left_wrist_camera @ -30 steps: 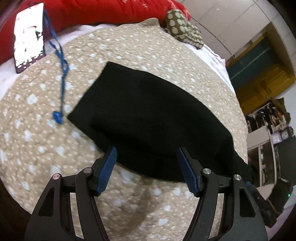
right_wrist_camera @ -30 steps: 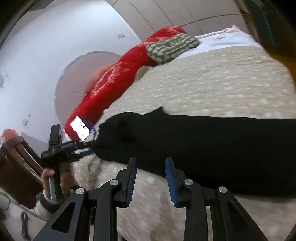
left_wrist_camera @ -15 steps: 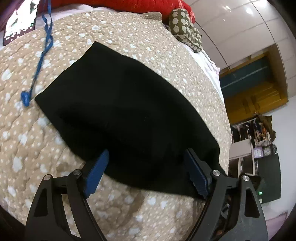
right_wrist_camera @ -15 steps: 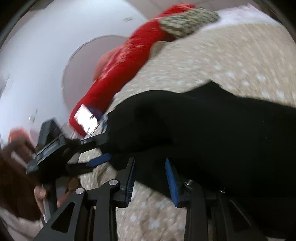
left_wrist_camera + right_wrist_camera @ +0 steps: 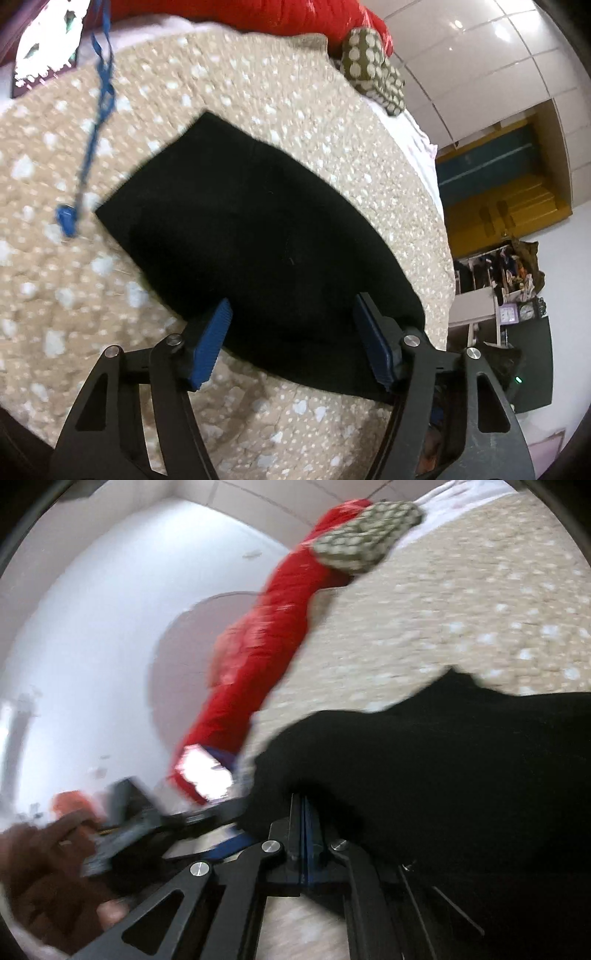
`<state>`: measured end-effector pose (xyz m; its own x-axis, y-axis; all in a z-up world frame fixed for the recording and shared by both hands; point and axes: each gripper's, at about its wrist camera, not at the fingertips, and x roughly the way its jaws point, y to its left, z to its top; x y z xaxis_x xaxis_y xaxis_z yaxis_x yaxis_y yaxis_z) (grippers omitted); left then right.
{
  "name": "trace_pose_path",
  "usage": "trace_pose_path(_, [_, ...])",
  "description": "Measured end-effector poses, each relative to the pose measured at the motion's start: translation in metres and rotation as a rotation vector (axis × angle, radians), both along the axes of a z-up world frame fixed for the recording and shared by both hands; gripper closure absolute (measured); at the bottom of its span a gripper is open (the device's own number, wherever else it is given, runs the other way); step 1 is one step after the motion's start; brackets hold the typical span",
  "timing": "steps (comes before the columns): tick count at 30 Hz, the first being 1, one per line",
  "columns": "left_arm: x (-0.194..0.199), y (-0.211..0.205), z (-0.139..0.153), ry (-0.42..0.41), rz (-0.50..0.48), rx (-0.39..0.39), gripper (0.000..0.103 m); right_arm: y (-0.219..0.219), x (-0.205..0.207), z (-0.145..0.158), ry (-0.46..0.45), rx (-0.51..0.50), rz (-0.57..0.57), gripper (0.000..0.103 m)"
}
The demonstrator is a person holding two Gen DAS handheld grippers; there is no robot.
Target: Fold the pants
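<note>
While no box, basket or drawer sits near our work, the bed's spotted beige quilt [image 5: 332, 122] carries everything: the black pants [image 5: 258, 236], a blue lanyard [image 5: 98, 114] running up to a phone [image 5: 48, 48], and a dotted pillow [image 5: 373, 70] against a red blanket [image 5: 240, 14]. Our left gripper [image 5: 291, 332] angles down over the near edge of the pants, its blue pads [image 5: 212, 343] apart and closing, with black cloth lying between them but not pinched. Our right gripper [image 5: 306, 819] is clenched tight on the pants' edge, fabric bunched over its tips. Beside it a hand [image 5: 40, 882] holds the left tool. Folded to a dark slab, the pants lie flat mid-quilt, one corner just beside the lanyard's clip.
</note>
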<state>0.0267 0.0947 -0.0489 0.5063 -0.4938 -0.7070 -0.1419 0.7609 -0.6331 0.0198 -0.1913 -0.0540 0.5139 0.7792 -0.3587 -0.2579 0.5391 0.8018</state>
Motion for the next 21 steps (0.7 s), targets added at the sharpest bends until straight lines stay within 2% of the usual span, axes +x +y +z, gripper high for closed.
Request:
trace_pose_path(3, [-0.010,0.011,0.013,-0.061,0.033,0.074,0.036,0.008,-0.020,0.027,-0.059,0.001,0.077,0.103])
trace_pose_path(5, [-0.011,0.019,0.014,-0.072,0.059,0.101,0.036,0.016,-0.029,0.033,-0.079,-0.019,0.126,0.103])
trace_pose_path(8, [-0.010,0.026,0.009,-0.043,0.065,0.068,0.036,0.033,-0.027,0.025,-0.087,-0.236,0.101,0.102])
trace_pose_path(9, [-0.011,0.026,0.008,-0.041,0.063,0.062,0.036,0.034,-0.024,0.019,-0.059,-0.250,0.101,0.100])
trace_pose_path(10, [-0.013,0.026,0.007,-0.041,0.060,0.063,0.036,0.034,-0.019,0.009,-0.015,-0.250,0.089,0.090])
trace_pose_path(11, [-0.014,0.024,0.007,-0.045,0.056,0.066,0.036,0.031,-0.016,0.001,0.015,-0.242,0.064,0.073])
trace_pose_path(12, [-0.015,0.023,0.006,-0.045,0.052,0.067,0.036,0.029,-0.013,-0.004,0.027,-0.236,0.046,0.066])
trace_pose_path(15, [-0.011,0.024,0.006,-0.033,0.055,0.057,0.036,0.026,0.004,-0.024,0.091,-0.173,0.016,0.064])
trace_pose_path(18, [-0.008,0.037,0.015,-0.040,0.107,0.053,0.036,0.033,0.020,-0.028,0.081,-0.151,0.013,0.064])
trace_pose_path(19, [-0.009,0.042,0.018,-0.049,0.126,0.053,0.036,0.038,0.025,-0.027,0.068,-0.148,0.024,0.069])
trace_pose_path(20, [-0.011,0.050,0.024,-0.063,0.149,0.056,0.036,0.043,0.028,-0.026,0.066,-0.152,0.041,0.091])
trace_pose_path(21, [-0.012,0.054,0.028,-0.071,0.162,0.063,0.036,0.049,0.030,-0.024,0.073,-0.164,0.058,0.096])
